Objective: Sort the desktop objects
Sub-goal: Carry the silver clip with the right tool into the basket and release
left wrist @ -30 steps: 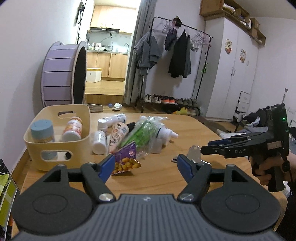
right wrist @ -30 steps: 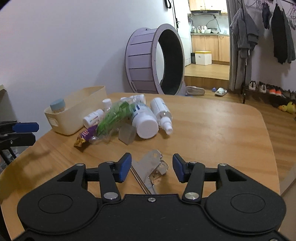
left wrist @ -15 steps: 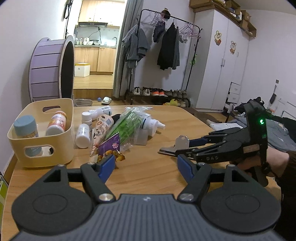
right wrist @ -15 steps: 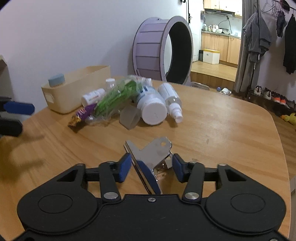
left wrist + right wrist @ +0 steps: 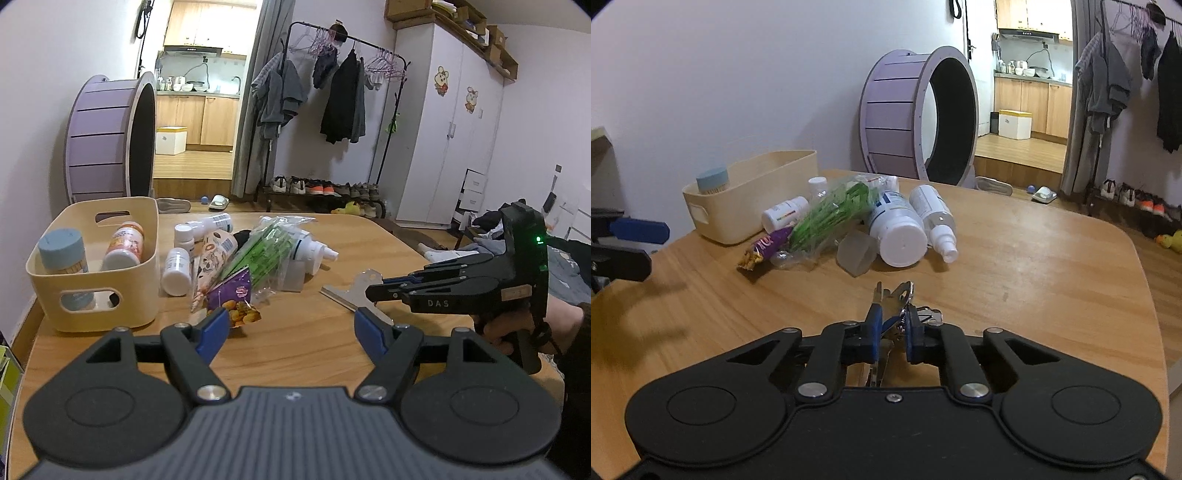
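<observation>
Clamping a metal clip (image 5: 892, 295) above the table (image 5: 1034, 266), the right gripper (image 5: 891, 334) is closed; the left gripper (image 5: 291, 326) hangs wide, empty.

Smooth wood tabletop (image 5: 1015, 266) with a soft sheen; shiny metal clip (image 5: 895, 295); matt cream plastic basket (image 5: 92, 295); crinkled clear plastic bag (image 5: 827, 218); matt black tongs (image 5: 891, 332).

Home living room: clothes rack (image 5: 332, 96), shoes (image 5: 314, 186), wardrobe (image 5: 454, 122), kitchen (image 5: 199, 85) through doorway, wooden table (image 5: 332, 332).
</observation>
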The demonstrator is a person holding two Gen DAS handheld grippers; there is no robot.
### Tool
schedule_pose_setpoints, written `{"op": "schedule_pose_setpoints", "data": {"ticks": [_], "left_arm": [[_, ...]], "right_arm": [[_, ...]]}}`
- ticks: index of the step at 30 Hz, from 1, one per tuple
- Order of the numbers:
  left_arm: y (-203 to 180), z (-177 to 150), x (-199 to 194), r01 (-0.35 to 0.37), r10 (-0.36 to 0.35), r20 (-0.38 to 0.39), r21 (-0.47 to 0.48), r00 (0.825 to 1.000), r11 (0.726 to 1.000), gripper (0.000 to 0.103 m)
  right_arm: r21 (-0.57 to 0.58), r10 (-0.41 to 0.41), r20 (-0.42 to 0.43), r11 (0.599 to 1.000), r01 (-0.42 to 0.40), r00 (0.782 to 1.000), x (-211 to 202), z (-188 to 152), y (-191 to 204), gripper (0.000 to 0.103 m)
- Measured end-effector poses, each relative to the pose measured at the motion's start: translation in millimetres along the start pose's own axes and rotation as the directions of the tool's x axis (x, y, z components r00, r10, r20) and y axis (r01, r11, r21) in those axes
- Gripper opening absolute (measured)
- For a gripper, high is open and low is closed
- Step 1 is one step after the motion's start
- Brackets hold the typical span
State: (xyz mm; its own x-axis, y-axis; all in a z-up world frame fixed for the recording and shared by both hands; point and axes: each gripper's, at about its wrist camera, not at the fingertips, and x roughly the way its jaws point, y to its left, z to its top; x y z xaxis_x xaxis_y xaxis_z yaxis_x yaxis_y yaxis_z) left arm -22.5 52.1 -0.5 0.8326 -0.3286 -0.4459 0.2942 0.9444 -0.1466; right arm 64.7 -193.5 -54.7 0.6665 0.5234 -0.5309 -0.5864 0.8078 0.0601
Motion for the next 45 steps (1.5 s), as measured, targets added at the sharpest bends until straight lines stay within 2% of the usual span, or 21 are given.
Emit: {"op": "schedule_pose_setpoints", "data": {"ticks": [2,9,13,17,25,29,35,39,41,43,45], "left_arm": [[1,0,-2,-0.001,0.001,0.005,-0.003,1.0,1.0,0.074],[4,1,-8,-0.006,0.006,0.018,-0.005,1.0,1.0,0.074],[11,3,-18,-0.02,0.021,0.047,-0.022,0.999,1.0,0.074],[23,4,-29,-0.053,0.056,0.078,-0.049,0.995,0.997,0.074],[55,5,-52,-0.141,0.158,0.115,-0.144,0.981,0.979,0.074],[62,6,-54,-0.161,0.178,0.109,-0.15,0.978,0.976,0.074],[68,8,-56,-0.158,0.177,0.112,-0.156,0.978,0.975,0.074],[70,6,-58,-0.155,0.174,0.113,-0.16,0.978,0.975,0.074],[69,6,-59,-0.153,0.172,0.111,-0.16,0.979,0.975,0.074],[68,6,-58,-0.15,0.168,0.107,-0.158,0.98,0.976,0.074],[67,6,-55,-0.145,0.162,0.101,-0.152,0.982,0.978,0.074]], "right_arm": [[0.021,0.007,0.021,1.0,-0.007,1.0,-3,2,0,0.007],[0.045,0.012,0.109,0.999,-0.017,0.994,-20,16,3,0.007],[0.049,0.038,0.146,0.998,-0.046,0.989,-29,32,8,0.007],[0.038,0.097,0.179,0.994,-0.106,0.979,-29,56,22,0.007],[-0.02,0.247,0.174,0.969,-0.248,0.953,22,106,76,0.007],[-0.038,0.308,0.148,0.951,-0.306,0.94,59,124,103,0.007],[-0.067,0.341,0.082,0.939,-0.336,0.937,108,135,130,0.007],[-0.098,0.322,0.038,0.943,-0.317,0.946,127,134,136,0.01],[-0.086,0.315,0.046,0.947,-0.31,0.948,123,133,131,0.011],[-0.07,0.3,0.065,0.953,-0.295,0.952,113,133,122,0.025],[-0.059,0.276,0.085,0.961,-0.271,0.958,96,129,110,0.032]]}}
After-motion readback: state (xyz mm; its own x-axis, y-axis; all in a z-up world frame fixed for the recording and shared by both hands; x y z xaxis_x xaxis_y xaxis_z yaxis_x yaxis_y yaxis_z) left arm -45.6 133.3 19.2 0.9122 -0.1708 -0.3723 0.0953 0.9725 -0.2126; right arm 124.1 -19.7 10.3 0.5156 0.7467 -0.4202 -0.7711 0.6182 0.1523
